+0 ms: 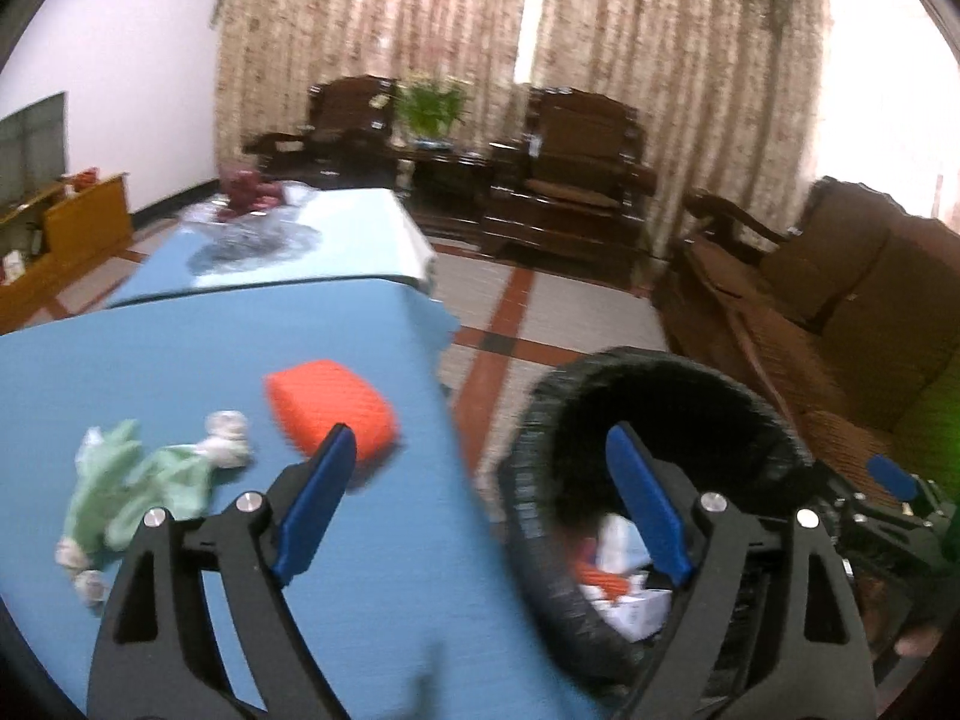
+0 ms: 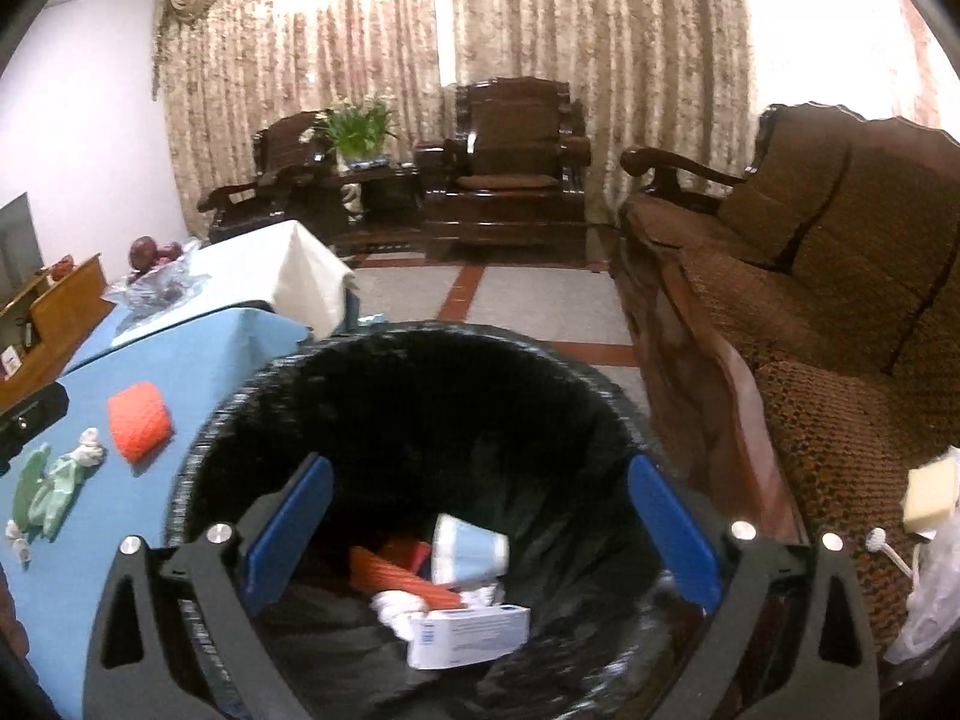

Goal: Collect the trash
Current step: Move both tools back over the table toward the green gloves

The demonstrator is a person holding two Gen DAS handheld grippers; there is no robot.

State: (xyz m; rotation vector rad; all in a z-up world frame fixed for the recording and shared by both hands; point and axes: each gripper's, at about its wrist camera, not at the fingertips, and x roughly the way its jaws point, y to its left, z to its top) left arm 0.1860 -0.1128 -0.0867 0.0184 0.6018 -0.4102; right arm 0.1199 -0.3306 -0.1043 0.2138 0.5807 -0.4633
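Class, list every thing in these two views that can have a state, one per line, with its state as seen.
Left hand-held gripper: open, empty.
Right hand-held gripper: open, empty, above the bin.
Bin: upright, partly filled.
Paper cup: in the bin, on its side.
White box: in the bin, lying flat.
Orange sponge: on the table, not yet binned.
Green wrapper: crumpled on the table.
Curtains: drawn.

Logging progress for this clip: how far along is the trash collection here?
Partly done. Already in the black bin: a paper cup, a white box and an orange item. In hand: nothing; the right claw is open over the bin, and the left claw is open, straddling the table edge and bin. Left on the blue table: an orange sponge and a green wrapper with white wads.
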